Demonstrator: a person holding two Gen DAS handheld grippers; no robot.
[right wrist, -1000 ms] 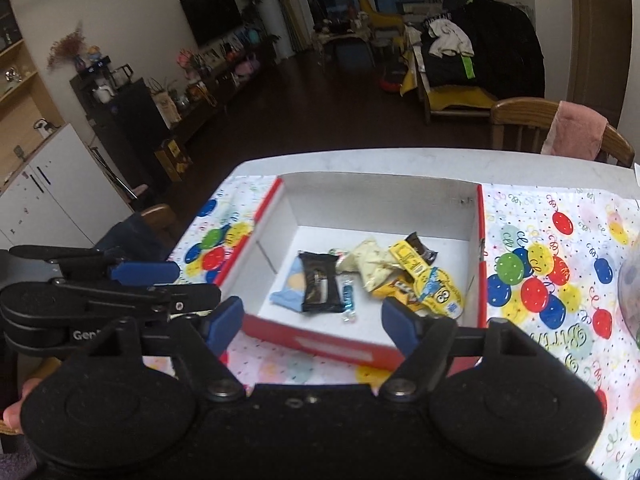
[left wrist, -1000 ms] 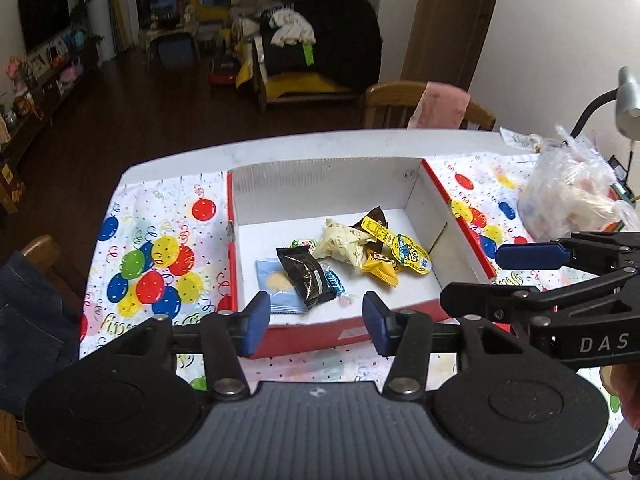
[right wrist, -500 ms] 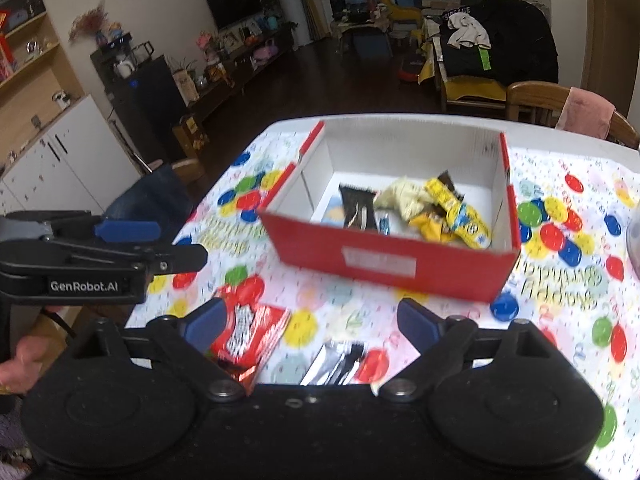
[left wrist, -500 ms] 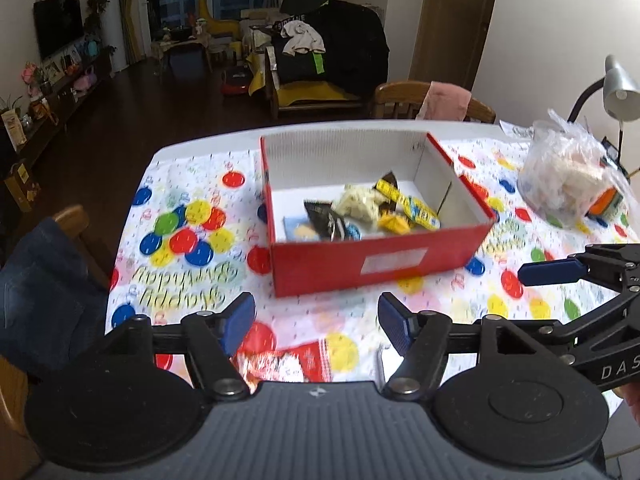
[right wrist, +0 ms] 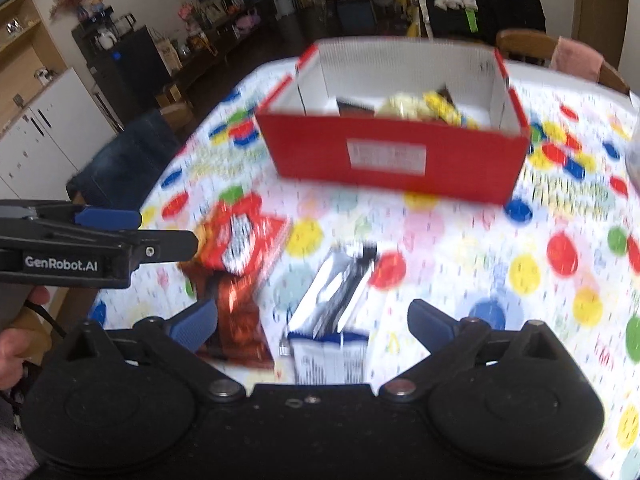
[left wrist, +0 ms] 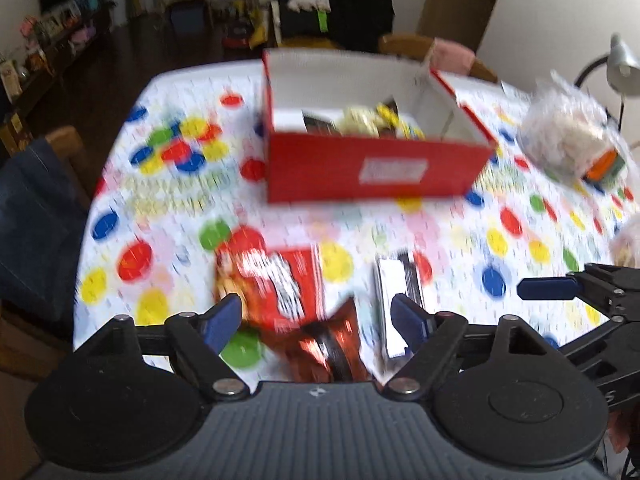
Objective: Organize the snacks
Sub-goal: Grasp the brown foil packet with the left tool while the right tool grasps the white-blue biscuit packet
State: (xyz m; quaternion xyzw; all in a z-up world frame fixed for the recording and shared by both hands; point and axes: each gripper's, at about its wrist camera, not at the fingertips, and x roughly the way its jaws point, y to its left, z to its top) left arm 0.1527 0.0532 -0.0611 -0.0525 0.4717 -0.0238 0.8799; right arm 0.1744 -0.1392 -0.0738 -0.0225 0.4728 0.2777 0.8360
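Left wrist view: left claw (left wrist: 316, 318) spread apart, empty, above red snack packet (left wrist: 276, 280) and copper-foil wrapper (left wrist: 328, 344) on tabletop (left wrist: 460, 232). Red box (left wrist: 376, 168) beyond, holding snacks. Blurred.

Right wrist view: right claw (right wrist: 313, 322) spread apart, empty, above silver packet (right wrist: 340, 284). Red snack packet (right wrist: 240, 236) left of it. Red box (right wrist: 392, 156) well beyond.

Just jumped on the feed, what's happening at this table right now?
A person is sorting snacks with two handheld grippers. The red box on the balloon tablecloth already holds several wrapped snacks. Both the left gripper and the right gripper are open and empty, above loose packets in front of the box: a red packet, a silver packet and a shiny brown-red one. The picture is blurred.
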